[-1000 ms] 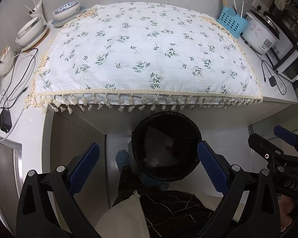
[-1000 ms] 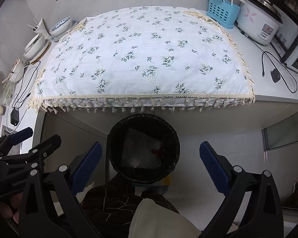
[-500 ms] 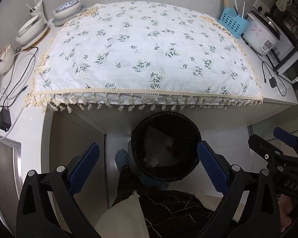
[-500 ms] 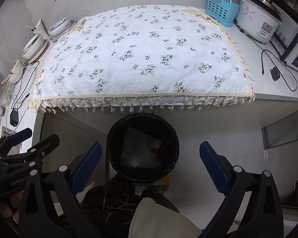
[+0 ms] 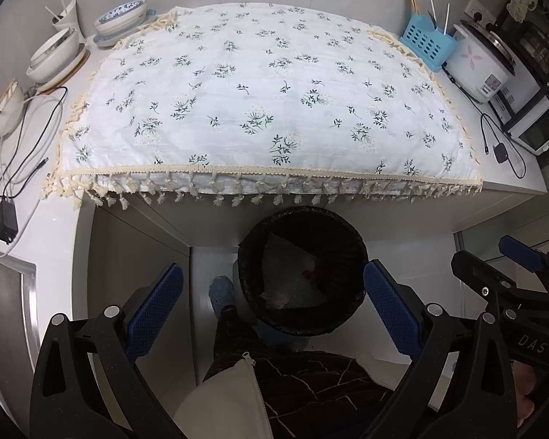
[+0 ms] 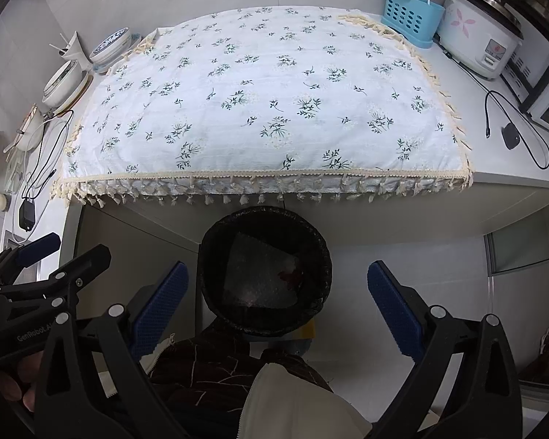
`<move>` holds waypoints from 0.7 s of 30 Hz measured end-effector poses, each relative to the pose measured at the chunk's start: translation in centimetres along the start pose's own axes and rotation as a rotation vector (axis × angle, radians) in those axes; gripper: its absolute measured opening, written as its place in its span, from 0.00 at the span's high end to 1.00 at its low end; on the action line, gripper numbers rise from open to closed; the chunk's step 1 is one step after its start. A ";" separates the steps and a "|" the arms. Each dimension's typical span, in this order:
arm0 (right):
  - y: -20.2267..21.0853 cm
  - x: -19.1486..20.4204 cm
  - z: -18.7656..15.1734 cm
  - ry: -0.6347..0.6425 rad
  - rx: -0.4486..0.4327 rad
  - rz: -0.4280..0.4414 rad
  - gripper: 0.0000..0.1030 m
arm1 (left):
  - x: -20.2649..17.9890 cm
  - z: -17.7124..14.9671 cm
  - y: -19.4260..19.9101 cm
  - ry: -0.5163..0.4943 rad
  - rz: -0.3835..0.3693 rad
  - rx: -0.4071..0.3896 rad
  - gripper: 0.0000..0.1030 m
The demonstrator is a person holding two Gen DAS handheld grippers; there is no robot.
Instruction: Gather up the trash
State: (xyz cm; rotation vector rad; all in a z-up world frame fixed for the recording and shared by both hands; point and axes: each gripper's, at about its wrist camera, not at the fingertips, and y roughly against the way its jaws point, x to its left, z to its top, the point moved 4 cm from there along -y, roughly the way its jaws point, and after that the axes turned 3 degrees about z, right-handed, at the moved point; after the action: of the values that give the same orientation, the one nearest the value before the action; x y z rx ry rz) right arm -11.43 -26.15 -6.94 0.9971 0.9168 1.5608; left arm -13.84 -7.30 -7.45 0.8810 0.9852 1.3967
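Trash sits inside a round black bin lined with a black bag [image 5: 303, 270]: a crumpled sheet of clear bubble wrap [image 5: 285, 278] with a small red scrap [image 5: 311, 273] lying on it. The bin stands on the pale floor just under the front edge of a white counter [image 5: 55, 241], between the counter and the person's legs in dark patterned trousers [image 5: 303, 376].

Both tools hang above the bin, looking down into it. The left gripper [image 5: 272, 305] has its blue-padded fingers [image 5: 153, 309] spread wide and released, nothing between them. The right gripper [image 6: 277, 305] is the same, its blue pads [image 6: 395, 311] far apart and empty, the bin [image 6: 265, 270] showing in the gap, with the bubble wrap [image 6: 260, 274] and red scrap [image 6: 289, 275] inside.

A white tablecloth printed with small green sprigs and edged with cream tassels [image 5: 267, 109] covers the middle of the counter; its top is bare. At its left are stacked white and blue-patterned bowls [image 5: 120, 22] and a black cable with an adapter [image 5: 5, 216]. At its right stand a perforated blue plastic utensil holder with chopsticks [image 5: 426, 42], a white rice cooker with a pink flower [image 5: 479, 64] and another black cable [image 5: 501, 153].
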 end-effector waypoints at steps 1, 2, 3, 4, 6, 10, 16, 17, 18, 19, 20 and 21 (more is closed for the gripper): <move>0.0 0.0 0.0 0.000 0.000 0.001 0.08 | 0.0 0.0 0.0 0.000 0.000 -0.001 0.06; 0.0 0.0 0.0 0.000 0.001 0.001 0.08 | 0.0 0.0 0.0 0.001 0.001 -0.001 0.06; -0.1 0.0 0.0 0.000 0.002 0.001 0.08 | 0.0 0.0 0.0 0.001 0.002 -0.001 0.06; -0.1 0.0 0.0 0.000 0.002 0.001 0.08 | 0.0 0.0 0.0 -0.001 0.001 0.000 0.06; -0.1 0.0 0.0 0.000 0.002 0.001 0.08 | 0.0 0.0 0.0 -0.001 0.004 -0.001 0.06; -0.3 0.0 0.0 0.000 0.006 0.003 0.08 | 0.0 0.2 0.0 0.001 -0.002 -0.001 0.06; -0.3 0.2 0.0 0.002 0.006 0.003 0.08 | -0.1 0.2 0.0 -0.007 0.014 0.000 0.06; -0.3 0.2 0.0 0.002 0.006 0.003 0.08 | -0.1 0.1 0.0 -0.010 0.016 0.001 0.06; -0.3 0.2 0.0 0.002 0.006 0.003 0.08 | -0.1 0.1 0.0 -0.012 0.021 0.000 0.06; -0.3 0.2 0.0 0.002 0.006 0.003 0.08 | -0.1 0.1 0.0 -0.015 0.022 -0.001 0.06; -0.3 0.2 0.0 0.002 0.006 0.004 0.08 | -0.2 0.1 0.0 -0.017 0.021 -0.001 0.06; -0.4 0.3 -0.1 0.003 0.005 0.003 0.08 | -0.2 0.0 0.0 -0.018 0.022 0.000 0.06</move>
State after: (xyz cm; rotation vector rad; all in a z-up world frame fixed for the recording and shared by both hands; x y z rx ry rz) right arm -11.41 -25.82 -7.25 1.0009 0.9222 1.5637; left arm -13.81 -7.51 -7.42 0.9058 0.9638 1.4053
